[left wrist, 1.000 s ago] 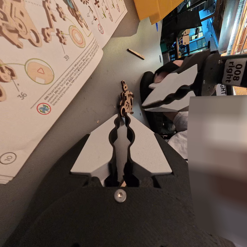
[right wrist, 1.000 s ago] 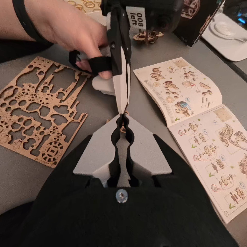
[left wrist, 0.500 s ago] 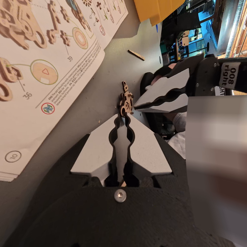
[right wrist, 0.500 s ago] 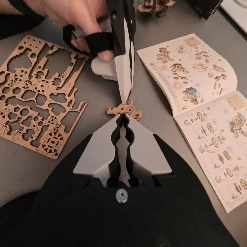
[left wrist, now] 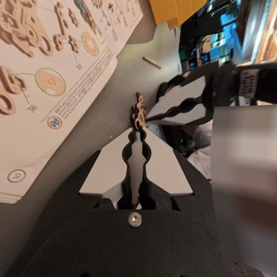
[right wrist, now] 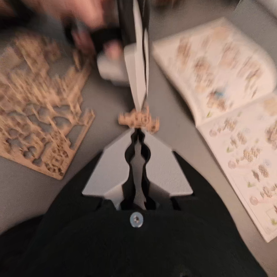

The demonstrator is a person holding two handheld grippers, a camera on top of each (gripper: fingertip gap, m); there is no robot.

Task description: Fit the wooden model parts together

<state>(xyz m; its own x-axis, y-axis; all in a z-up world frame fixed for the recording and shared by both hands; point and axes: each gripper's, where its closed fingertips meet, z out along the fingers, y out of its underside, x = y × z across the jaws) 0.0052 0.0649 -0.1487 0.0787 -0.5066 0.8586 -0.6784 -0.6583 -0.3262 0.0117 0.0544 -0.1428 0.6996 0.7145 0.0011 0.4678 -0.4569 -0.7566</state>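
Observation:
A small laser-cut wooden part (left wrist: 138, 113) is held upright above the grey table, pinched at its lower end by my left gripper (left wrist: 137, 129), which is shut on it. My right gripper (left wrist: 146, 119) comes in from the right with its jaws shut, and its tips touch the part's right edge. The right wrist view is motion-blurred. There the wooden part (right wrist: 137, 119) lies crosswise just past my right gripper (right wrist: 137, 130). The left gripper (right wrist: 140, 108) comes down onto it from above. I cannot tell whether anything small sits between the right tips.
An open instruction booklet (left wrist: 45, 75) lies on the table and also shows in the right wrist view (right wrist: 224, 104). A punched-out wooden sheet (right wrist: 37, 119) lies at the left. A loose wooden stick (left wrist: 152, 62) and a yellow bin (left wrist: 172, 10) are near the table's edge.
My right gripper has moved in toward the held part, from a short way off until its tips touch it. The left gripper has kept its grip and barely moved.

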